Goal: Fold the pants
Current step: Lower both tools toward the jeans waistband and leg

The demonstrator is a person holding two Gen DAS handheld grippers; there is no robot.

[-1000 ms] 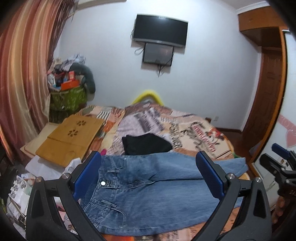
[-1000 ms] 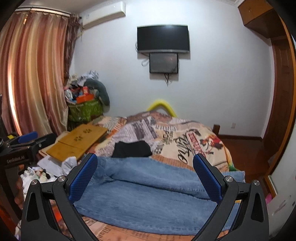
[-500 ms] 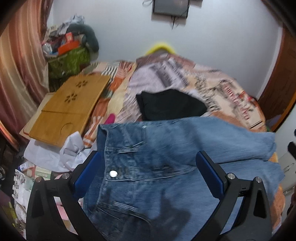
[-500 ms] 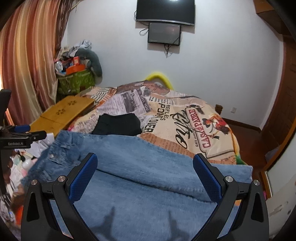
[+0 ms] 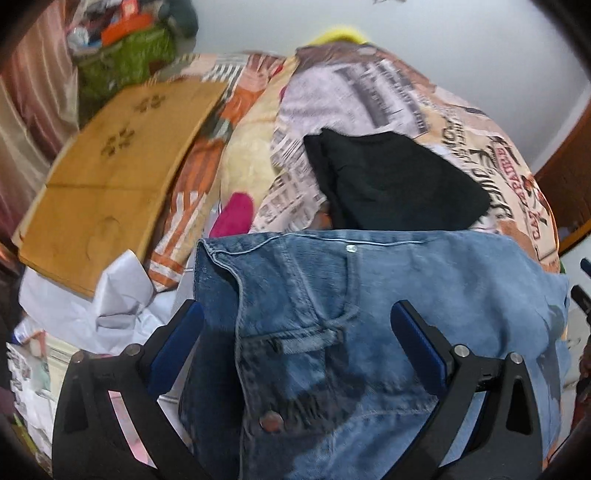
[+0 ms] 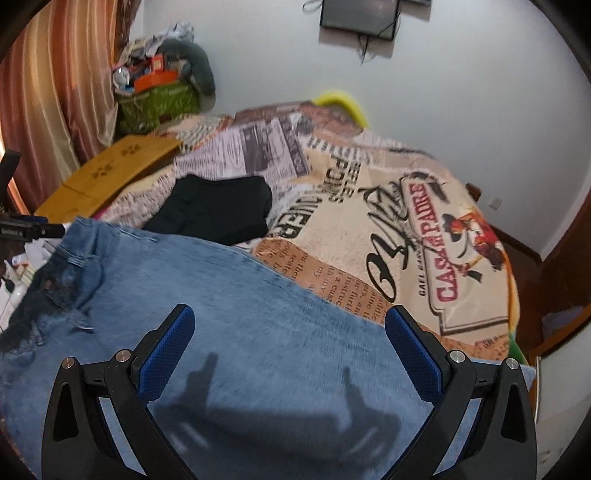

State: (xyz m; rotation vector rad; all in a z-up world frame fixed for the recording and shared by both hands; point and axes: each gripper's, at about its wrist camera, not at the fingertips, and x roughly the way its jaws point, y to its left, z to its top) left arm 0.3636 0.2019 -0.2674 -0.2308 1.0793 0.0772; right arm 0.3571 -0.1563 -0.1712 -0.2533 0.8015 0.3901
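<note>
Presently: one jeans (image 5: 369, 314), two grippers, left (image 5: 295, 347) and right (image 6: 290, 343), both spread, gripping nothing; one black garment (image 5: 399, 184) just beyond.

One pair of jeans (image 5: 388, 314) lies on one bed (image 6: 388, 206). One black garment (image 5: 391, 188), one wooden board (image 5: 107, 177), one green basket (image 6: 159, 101), one wall screen (image 6: 360, 14), two grippers (image 5: 295, 332) (image 6: 290, 332).

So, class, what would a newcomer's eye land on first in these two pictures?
The blue jeans spread across the near edge of the bed, waistband towards the left, fill both views under the open left tool and right tool. Behind them a folded black garment lies on the newspaper-print blanket, with a wooden lap tray at the left.
</note>
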